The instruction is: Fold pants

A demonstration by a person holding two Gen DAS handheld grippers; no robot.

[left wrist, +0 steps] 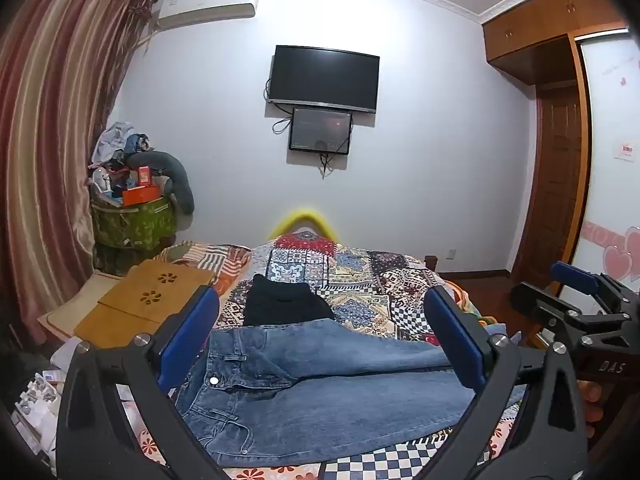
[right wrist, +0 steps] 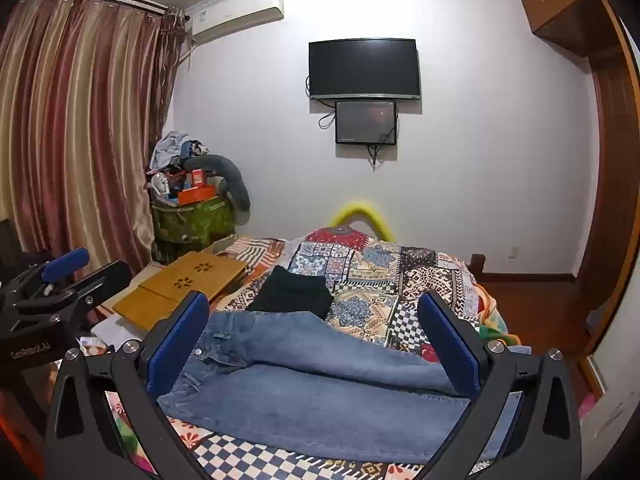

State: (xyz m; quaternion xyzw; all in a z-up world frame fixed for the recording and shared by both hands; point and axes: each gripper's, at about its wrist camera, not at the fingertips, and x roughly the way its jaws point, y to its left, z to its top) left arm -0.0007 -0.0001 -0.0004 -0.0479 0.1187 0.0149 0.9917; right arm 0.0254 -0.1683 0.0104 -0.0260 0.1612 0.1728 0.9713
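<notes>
Blue jeans (left wrist: 320, 392) lie spread flat across the near end of the bed, waistband to the left, legs running right; they also show in the right wrist view (right wrist: 320, 384). My left gripper (left wrist: 320, 344) is open and empty, held above the jeans, its blue pads wide apart. My right gripper (right wrist: 316, 340) is also open and empty above the jeans. The right gripper shows at the right edge of the left wrist view (left wrist: 580, 300); the left gripper shows at the left edge of the right wrist view (right wrist: 68, 276).
A folded black garment (left wrist: 284, 304) lies just beyond the jeans on the patchwork quilt (left wrist: 360, 276). A wooden lap desk (left wrist: 148, 300) sits at the bed's left. A cluttered green bin (left wrist: 132, 220) stands by the curtain. A wardrobe (left wrist: 560, 160) is on the right.
</notes>
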